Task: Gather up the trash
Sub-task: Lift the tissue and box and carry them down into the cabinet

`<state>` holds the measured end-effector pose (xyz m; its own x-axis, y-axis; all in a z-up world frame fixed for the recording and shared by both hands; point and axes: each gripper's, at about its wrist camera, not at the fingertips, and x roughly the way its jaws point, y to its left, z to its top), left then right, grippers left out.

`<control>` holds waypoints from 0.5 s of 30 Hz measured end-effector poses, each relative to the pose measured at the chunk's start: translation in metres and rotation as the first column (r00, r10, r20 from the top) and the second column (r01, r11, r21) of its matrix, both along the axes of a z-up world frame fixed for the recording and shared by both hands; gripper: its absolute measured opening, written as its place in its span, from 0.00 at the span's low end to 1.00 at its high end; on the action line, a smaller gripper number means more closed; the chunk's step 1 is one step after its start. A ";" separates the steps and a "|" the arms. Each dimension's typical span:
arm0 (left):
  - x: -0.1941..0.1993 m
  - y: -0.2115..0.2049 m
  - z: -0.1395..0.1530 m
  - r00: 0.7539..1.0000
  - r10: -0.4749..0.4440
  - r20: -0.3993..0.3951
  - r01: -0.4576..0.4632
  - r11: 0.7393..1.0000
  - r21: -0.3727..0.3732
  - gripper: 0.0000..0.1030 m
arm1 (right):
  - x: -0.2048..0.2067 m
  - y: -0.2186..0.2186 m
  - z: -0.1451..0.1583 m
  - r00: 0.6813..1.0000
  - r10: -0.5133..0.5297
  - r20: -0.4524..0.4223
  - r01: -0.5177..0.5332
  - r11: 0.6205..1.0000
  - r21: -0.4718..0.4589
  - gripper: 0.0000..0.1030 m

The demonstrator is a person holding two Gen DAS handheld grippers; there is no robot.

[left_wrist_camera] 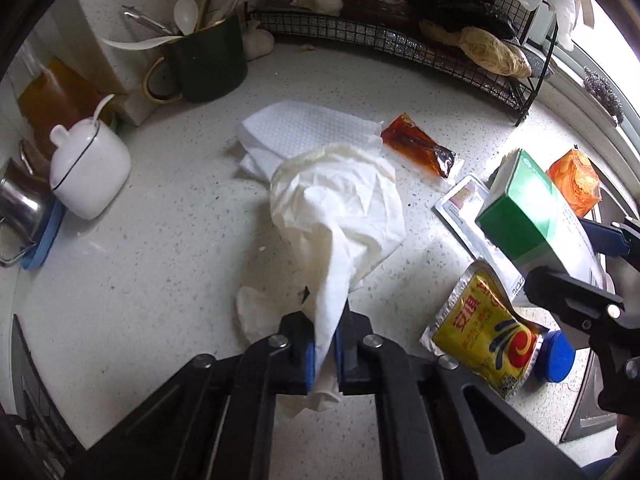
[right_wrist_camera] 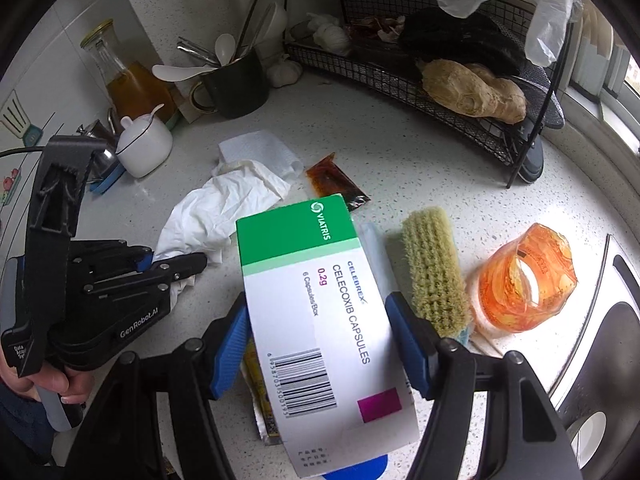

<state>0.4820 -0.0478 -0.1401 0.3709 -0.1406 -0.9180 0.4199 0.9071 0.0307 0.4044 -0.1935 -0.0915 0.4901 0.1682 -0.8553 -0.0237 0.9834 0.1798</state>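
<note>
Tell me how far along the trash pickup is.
Nothing visibly binned yet; no bin is in view. In hand: the left gripper is shut on the white tissue, and the right gripper holds the medicine box. Left on the counter: paper towel, sauce packet, yellow pouch, orange wrapper.

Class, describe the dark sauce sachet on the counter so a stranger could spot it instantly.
Start at the black wire rack at the counter's back. In front of it lies white crumpled tissue; the sauce sachet lies flat beside its right edge. It alone is clear plastic showing reddish-brown sauce.
</note>
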 end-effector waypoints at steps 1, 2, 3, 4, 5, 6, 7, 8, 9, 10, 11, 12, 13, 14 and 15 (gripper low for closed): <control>-0.007 0.004 0.004 1.000 0.015 0.006 -0.015 1.000 0.000 0.06 | -0.002 0.004 0.002 1.000 0.017 0.007 -0.017 1.000 -0.002 0.62; -0.013 0.007 0.008 1.000 0.027 0.013 -0.027 1.000 0.000 0.05 | -0.005 0.008 0.004 0.999 0.033 0.015 -0.033 0.999 -0.003 0.62; -0.020 0.011 0.013 0.999 0.039 0.022 -0.039 0.999 -0.001 0.05 | -0.008 0.012 0.007 0.999 0.047 0.023 -0.047 0.999 -0.004 0.62; -0.028 0.014 0.017 0.998 0.053 0.032 -0.053 0.999 -0.002 0.05 | -0.011 0.016 0.009 0.998 0.062 0.029 -0.062 0.998 -0.006 0.62; -0.035 0.017 0.022 0.997 0.066 0.041 -0.066 0.998 -0.001 0.05 | -0.015 0.019 0.011 0.997 0.072 0.036 -0.072 0.997 -0.007 0.62; -0.044 0.020 0.026 0.996 0.079 0.051 -0.079 0.997 0.003 0.05 | -0.018 0.023 0.013 0.996 0.083 0.042 -0.083 0.997 -0.004 0.62; -0.052 0.023 0.031 0.994 0.093 0.062 -0.093 0.996 0.004 0.05 | -0.021 0.026 0.015 0.994 0.096 0.051 -0.096 0.995 0.001 0.62; -0.060 0.026 0.036 0.992 0.108 0.071 -0.108 0.994 0.004 0.05 | -0.024 0.029 0.017 0.992 0.109 0.061 -0.109 0.994 0.005 0.62; -0.060 0.031 0.039 0.989 0.119 0.083 -0.120 0.993 0.001 0.04 | -0.026 0.032 0.018 0.990 0.122 0.070 -0.123 0.992 0.006 0.62; -0.067 0.035 0.045 0.987 0.130 0.099 -0.130 0.991 -0.004 0.04 | -0.030 0.036 0.020 0.987 0.138 0.079 -0.139 0.990 0.008 0.62; -0.073 0.039 0.049 0.983 0.146 0.115 -0.147 0.989 -0.002 0.04 | -0.034 0.039 0.021 0.985 0.151 0.087 -0.153 0.988 0.010 0.62; -0.077 0.042 0.052 0.979 0.164 0.124 -0.166 0.986 0.002 0.04 | -0.037 0.042 0.022 0.983 0.162 0.092 -0.164 0.986 0.013 0.62; -0.080 0.046 0.054 0.975 0.183 0.129 -0.185 0.983 0.006 0.04 | -0.038 0.045 0.022 0.981 0.171 0.095 -0.173 0.985 0.020 0.62; -0.086 0.049 0.056 0.971 0.199 0.131 -0.202 0.979 0.009 0.04 | -0.041 0.048 0.022 0.979 0.179 0.095 -0.182 0.983 0.030 0.62; -0.093 0.053 0.058 0.967 0.216 0.134 -0.219 0.976 0.010 0.04 | -0.043 0.051 0.022 0.978 0.187 0.094 -0.191 0.981 0.040 0.62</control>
